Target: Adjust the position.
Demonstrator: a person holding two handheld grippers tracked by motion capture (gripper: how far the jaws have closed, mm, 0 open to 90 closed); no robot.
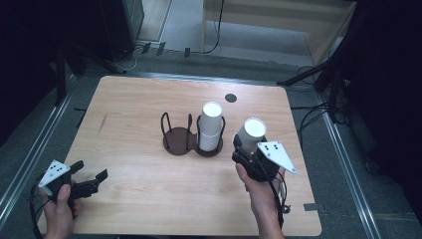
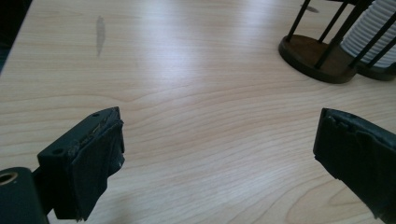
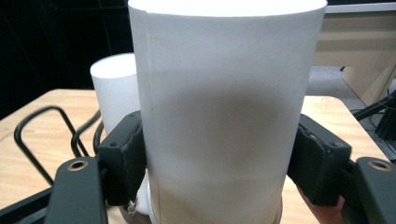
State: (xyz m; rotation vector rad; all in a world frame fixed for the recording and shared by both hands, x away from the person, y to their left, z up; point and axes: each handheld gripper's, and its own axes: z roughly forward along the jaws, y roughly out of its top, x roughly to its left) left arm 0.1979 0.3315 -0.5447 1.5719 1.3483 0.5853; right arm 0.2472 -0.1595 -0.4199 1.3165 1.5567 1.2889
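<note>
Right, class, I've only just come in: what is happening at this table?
A person works at a wooden table with a gripper in each hand. The right gripper is shut on a white paper cup, held just right of a dark two-ring cup holder. The holder's right ring already carries a stack of white cups; its left ring is empty. The left gripper is open above the near left of the table, holding nothing.

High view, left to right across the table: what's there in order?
Left gripper → empty ring of the cup holder → stack of white cups in the holder's other ring → white cup clamped in the right gripper.
</note>
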